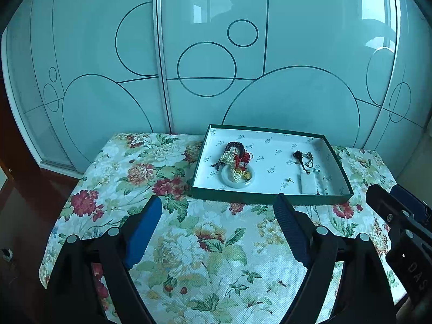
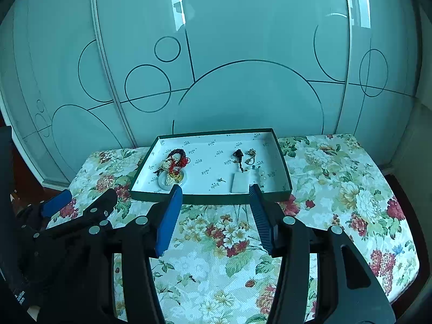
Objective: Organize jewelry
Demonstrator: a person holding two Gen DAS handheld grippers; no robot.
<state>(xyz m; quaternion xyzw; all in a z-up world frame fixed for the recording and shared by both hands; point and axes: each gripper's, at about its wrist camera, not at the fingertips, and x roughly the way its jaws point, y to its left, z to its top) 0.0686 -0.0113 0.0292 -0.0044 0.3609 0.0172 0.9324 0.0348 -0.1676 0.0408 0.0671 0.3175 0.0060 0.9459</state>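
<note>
A shallow green box with a white printed lining (image 1: 272,198) (image 2: 210,198) stands at the back of the flowered table. In its left part a pile of dark, red and pearl beads (image 1: 237,159) (image 2: 174,163) lies on a white jade bangle (image 1: 225,179) (image 2: 162,182). In its right part lie a dark cord pendant (image 1: 299,158) (image 2: 239,156), a white rectangular pendant (image 1: 307,183) (image 2: 239,183) and a tiny earring (image 1: 289,180) (image 2: 222,180). My left gripper (image 1: 217,206) is open and empty, short of the box. My right gripper (image 2: 216,191) is open and empty at the box's near wall.
The table carries a flowered cloth (image 1: 205,243) (image 2: 337,178). Frosted sliding doors with circle patterns (image 1: 216,54) (image 2: 229,67) stand right behind it. The right gripper shows at the right edge of the left wrist view (image 1: 399,216); the left one shows at the left of the right wrist view (image 2: 78,208).
</note>
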